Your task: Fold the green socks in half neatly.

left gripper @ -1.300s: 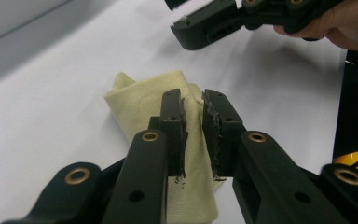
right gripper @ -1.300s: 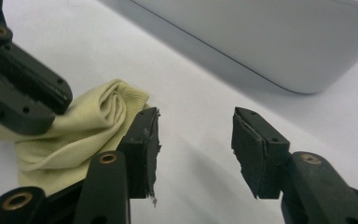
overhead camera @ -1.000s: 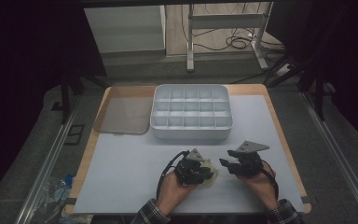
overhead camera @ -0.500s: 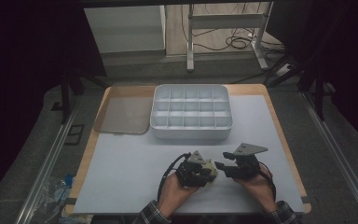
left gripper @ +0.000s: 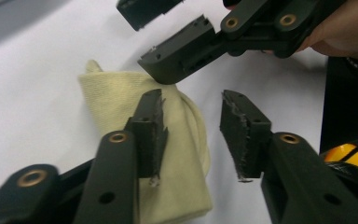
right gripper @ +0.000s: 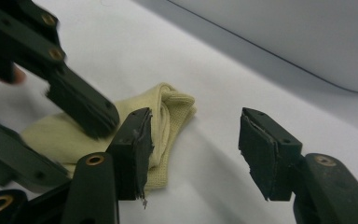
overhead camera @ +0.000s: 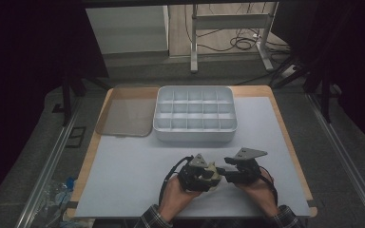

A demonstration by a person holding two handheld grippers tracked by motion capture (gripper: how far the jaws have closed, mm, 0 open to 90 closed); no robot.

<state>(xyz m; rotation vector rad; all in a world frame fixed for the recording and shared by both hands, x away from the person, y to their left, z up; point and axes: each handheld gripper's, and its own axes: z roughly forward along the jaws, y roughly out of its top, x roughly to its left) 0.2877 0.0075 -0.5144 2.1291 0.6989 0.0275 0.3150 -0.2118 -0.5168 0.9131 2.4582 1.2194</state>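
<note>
High view: the folded yellow cloth lies on the white mat near its front edge, right between the left gripper and the right gripper, whose tips face each other across it; the compartment tray stands well apart toward the far edge, with a flat lid beside it

Left gripper view: the cloth lies flat with its long axis running away from the camera, mostly under and left of the near jaw. The left gripper has just been opening; its pads are parted and press on nothing

Right gripper view: the cloth lies left of the right gripper, behind its left jaw, whose jaws gape with bare mat between. My guess is that either hand must shift sideways over the fold to grip
</note>
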